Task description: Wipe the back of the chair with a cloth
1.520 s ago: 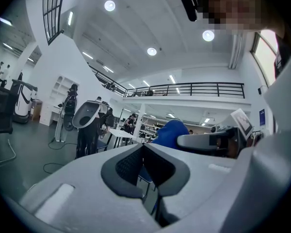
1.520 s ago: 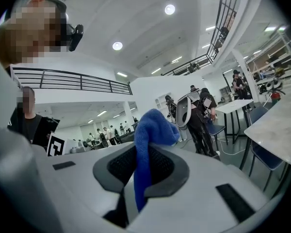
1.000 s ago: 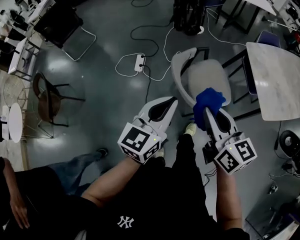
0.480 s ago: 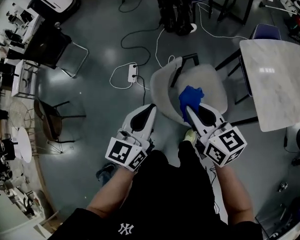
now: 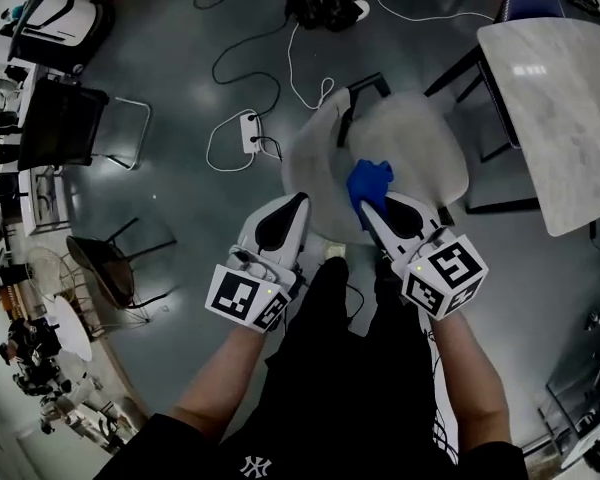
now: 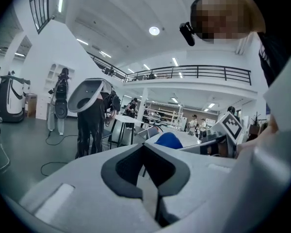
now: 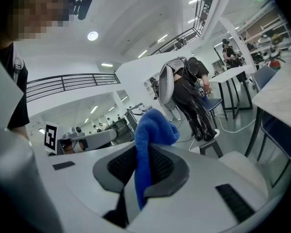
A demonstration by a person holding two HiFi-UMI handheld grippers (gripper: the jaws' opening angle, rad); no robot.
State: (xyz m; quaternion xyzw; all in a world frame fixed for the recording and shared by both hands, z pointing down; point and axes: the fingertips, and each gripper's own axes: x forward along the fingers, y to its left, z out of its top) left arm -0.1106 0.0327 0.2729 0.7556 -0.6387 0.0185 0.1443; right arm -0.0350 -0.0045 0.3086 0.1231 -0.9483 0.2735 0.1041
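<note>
Head view: my own legs and both grippers cover the near edge of the chair [image 5: 420, 138], and most of its dark frame is hidden under the shell, so only a short black section shows at the far side. From above I cannot tell whether the cloth [image 5: 368, 181] presses on the chair or hangs just over it. Neither gripper view shows the point of contact. My right gripper [image 5: 364, 208] has its jaws closed on the cloth: a narrow band runs down between the ribbed pads, and a larger bunch stands out past the tips. My left gripper [image 5: 300, 201] has its jaws brought together at the tips, with nothing between them. It lies alongside the right gripper, and its tip overlaps the chair's curved rim. Contact there cannot be confirmed. The cloth is bright blue, soft and crumpled. It sits over the inner side of the chair, where the back curves into the seat. The chair is a pale one-piece shell on a dark, glossy floor [image 5: 180, 168], just beside a pale marbled table [image 5: 560, 108].
</note>
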